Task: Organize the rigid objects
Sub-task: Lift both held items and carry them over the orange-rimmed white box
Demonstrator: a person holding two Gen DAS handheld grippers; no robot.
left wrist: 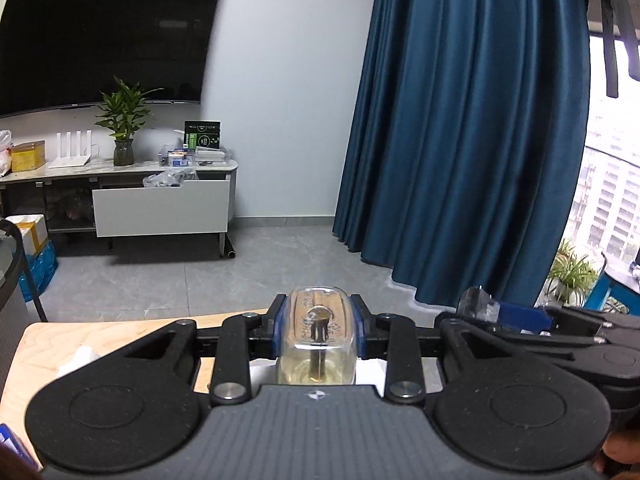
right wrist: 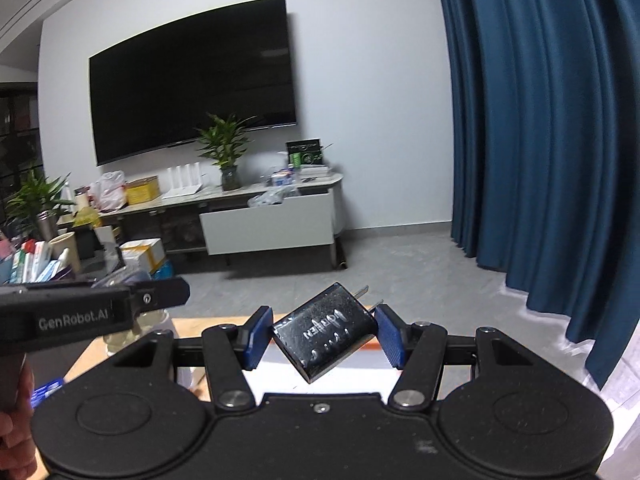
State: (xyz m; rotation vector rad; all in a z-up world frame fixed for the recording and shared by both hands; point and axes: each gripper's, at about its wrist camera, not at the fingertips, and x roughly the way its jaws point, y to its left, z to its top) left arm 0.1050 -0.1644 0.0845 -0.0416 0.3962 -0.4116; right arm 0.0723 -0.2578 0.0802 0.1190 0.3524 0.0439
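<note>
Between the blue pads of my left gripper I am holding a clear glass bottle, the jaws drawn in narrow against its flat sides. It is lying along the fingers, a little pale yellow liquid and a metal tube showing inside it. My right gripper is clamping a black plug adapter at a middling width; the adapter is sitting tilted, pinched across its corners, its two metal prongs pointing up and away from me. From the right wrist view, my left gripper is showing side-on at the left edge, with my hand below it.

Under both grippers the light wooden bench is running, with white paper lying on it.

Beyond the bench edge, grey floor tiles are stretching to a pale wall. A dark blue curtain is hanging on the right. Against the wall a low cabinet is standing with one drawer pulled open and a crumpled bag sticking out of it. On top, a potted plant, a yellow box and a clear tray of small packets are sitting under a large black screen.
</note>
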